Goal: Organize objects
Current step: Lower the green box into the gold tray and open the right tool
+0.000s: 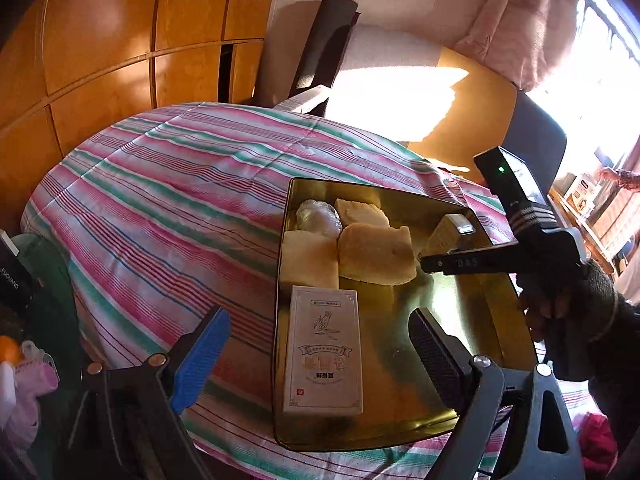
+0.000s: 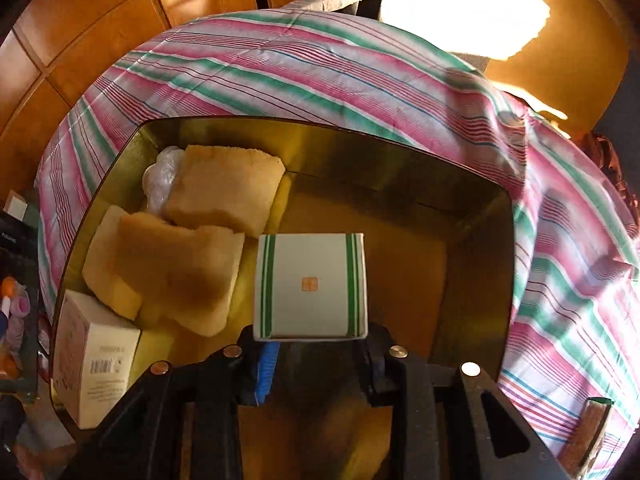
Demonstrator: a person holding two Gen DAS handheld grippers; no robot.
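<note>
- One gold metal tin lies open on a pink, green and white striped cloth.
- Three tan, sponge-like blocks sit in the tin, ahead and to the left of the right gripper's jaws; a crumpled clear plastic bundle lies just behind them, touching.
- Two boxes show: a tall white box lies flat in the tin, and a small white box with green stripes is at the right gripper.
- The tall white box carries a bird drawing, a banner and lines of print too small to read; its end, seen in the right wrist view, bears a barcode.
- The striped box has a small orange square mark in the middle of its face; nothing on it reads.
- The right gripper points steeply down over the tin; the striped box sits between its jaws, hanging over the tin's bare floor. Whether the pads press on it cannot be told.
- "DAS" is printed on the right gripper's finger in the left wrist view, with a gloved hand on its handle.
- The left gripper has its jaws spread wide, empty; the tall white box lies between and just ahead of them, untouched.
</note>
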